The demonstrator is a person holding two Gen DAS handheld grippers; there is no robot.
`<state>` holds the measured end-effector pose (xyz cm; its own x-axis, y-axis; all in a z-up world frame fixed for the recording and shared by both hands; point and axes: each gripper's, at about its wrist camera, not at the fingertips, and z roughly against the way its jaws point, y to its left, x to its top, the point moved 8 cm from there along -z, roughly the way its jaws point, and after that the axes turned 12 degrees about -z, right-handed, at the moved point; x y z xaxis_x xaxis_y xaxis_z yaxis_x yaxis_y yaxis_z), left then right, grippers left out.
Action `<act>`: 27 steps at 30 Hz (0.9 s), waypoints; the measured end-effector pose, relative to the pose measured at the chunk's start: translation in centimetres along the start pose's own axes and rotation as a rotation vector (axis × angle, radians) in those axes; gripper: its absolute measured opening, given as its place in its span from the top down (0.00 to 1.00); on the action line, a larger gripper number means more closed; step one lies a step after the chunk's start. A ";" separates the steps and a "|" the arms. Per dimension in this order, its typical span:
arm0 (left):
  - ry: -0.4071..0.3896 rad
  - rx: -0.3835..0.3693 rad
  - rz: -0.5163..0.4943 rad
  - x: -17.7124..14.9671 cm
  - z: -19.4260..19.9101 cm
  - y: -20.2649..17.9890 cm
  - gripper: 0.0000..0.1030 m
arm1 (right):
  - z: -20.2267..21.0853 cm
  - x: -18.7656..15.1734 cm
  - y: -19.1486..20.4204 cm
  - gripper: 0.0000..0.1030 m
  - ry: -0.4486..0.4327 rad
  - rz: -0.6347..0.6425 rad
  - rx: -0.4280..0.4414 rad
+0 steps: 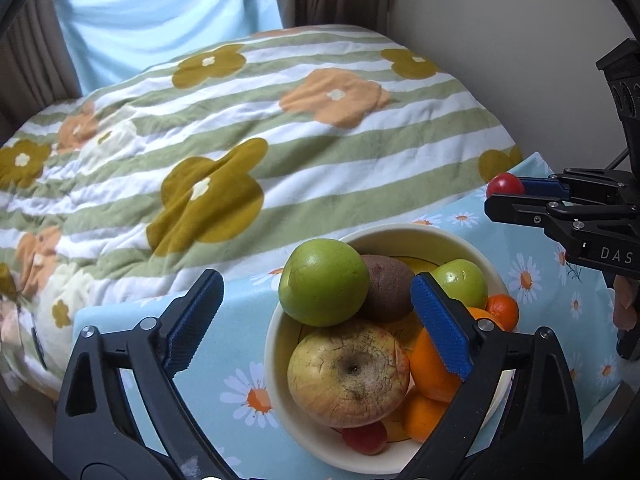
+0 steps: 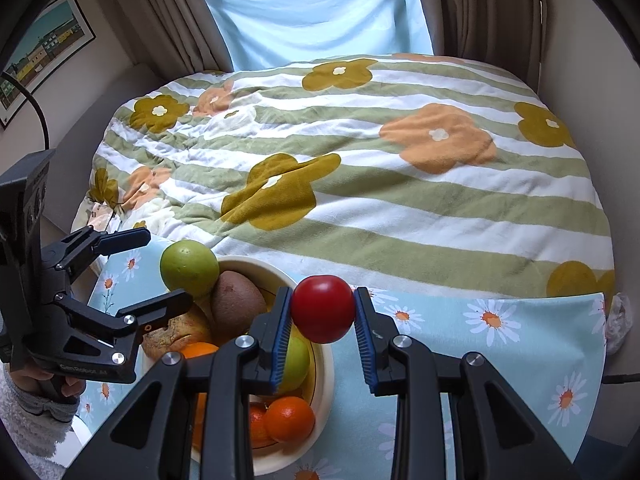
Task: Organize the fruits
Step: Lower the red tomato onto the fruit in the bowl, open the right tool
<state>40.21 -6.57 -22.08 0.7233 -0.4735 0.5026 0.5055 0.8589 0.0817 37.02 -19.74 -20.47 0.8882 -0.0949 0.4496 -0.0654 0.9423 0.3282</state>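
Bedroom corner: striped flower quilt point(image 2: 360, 168) on bed, curtains behind, table under daisy cloth point(image 2: 500, 344) butted against the bed edge. Cream bowl point(image 1: 420, 236) on that cloth, piled high.

In bowl: big green apple point(image 1: 324, 282) perched at far-left rim, brown kiwi-like fruit point(image 1: 390, 286) touching it, smaller green apple point(image 1: 460, 282) at far-right, wrinkled yellow apple point(image 1: 348, 374) at near side, oranges point(image 1: 432, 368) along right wall, small red fruit point(image 1: 364, 436) at near rim.

Left tool point(image 1: 316, 320): spread wide over bowl, nothing between pads, right pad hanging over the oranges. Right tool point(image 2: 322, 330): clamped on red tomato-like fruit point(image 2: 323, 308), held clear above bowl's right rim, not touching the pile.

Judgement: step in hand looks like placing the red fruit. Best lowered into a gap right of the kiwi, not onto the big green apple, which sits high near the rim and could roll onto the quilt. Keep squeeze light, skin likely soft. Pull left tool back from bowl first to avoid a clash. Release only once supported.
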 end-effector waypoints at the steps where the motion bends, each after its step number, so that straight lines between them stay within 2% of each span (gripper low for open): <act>1: -0.001 0.004 0.005 -0.2 0.2 0.2 0.03 | 0.1 0.0 0.1 0.73 0.000 0.002 0.003; 13: -0.024 0.063 0.124 -3.4 3.8 2.5 0.03 | -0.6 -0.1 2.8 0.73 0.048 0.062 0.057; 24: -0.020 0.090 0.163 -6.2 5.3 3.0 0.03 | -2.4 -0.9 3.7 0.73 0.076 0.076 0.061; 26: -0.025 0.093 0.167 -6.5 5.7 3.0 0.03 | -2.3 -0.8 3.6 0.66 0.062 0.070 0.056; 27: -0.027 0.094 0.169 -6.7 5.8 3.0 0.03 | -2.1 -0.7 3.6 0.49 0.054 0.067 0.059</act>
<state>34.17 0.31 -20.16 0.7807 -0.3166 0.5388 0.3310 0.9408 0.0732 37.08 -15.62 -21.37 0.9041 -0.0133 0.4271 -0.1508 0.9252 0.3481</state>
